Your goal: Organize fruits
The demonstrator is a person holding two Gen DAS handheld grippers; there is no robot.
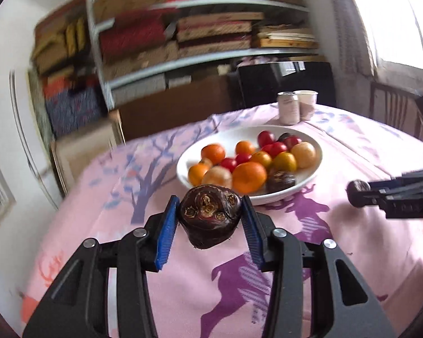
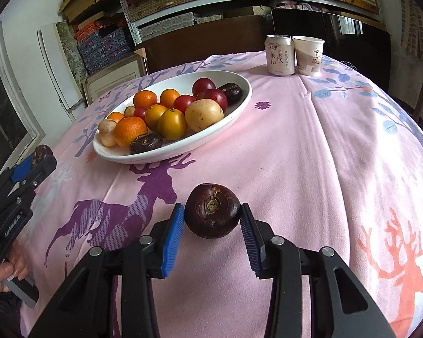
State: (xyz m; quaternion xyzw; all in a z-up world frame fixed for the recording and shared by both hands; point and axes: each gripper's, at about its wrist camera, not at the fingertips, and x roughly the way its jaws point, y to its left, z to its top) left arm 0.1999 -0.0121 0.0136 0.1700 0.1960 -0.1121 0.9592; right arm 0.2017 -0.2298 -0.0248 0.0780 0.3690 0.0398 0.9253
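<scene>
A dark knobbly fruit [image 1: 210, 215] is clamped between the blue pads of the left gripper [image 1: 210, 219], at six o'clock from the white bowl [image 1: 310, 180]. A second, rounder dark fruit [image 2: 213, 210] is pinched in the right gripper [image 2: 213, 217], at four o'clock from the bowl. Each is held only at the pad tips, so a slip onto the pink tablecloth [image 2: 324, 169] is risked. The heaped oranges [image 1: 249, 177] could be knocked out if either fruit is dropped carelessly.
</scene>
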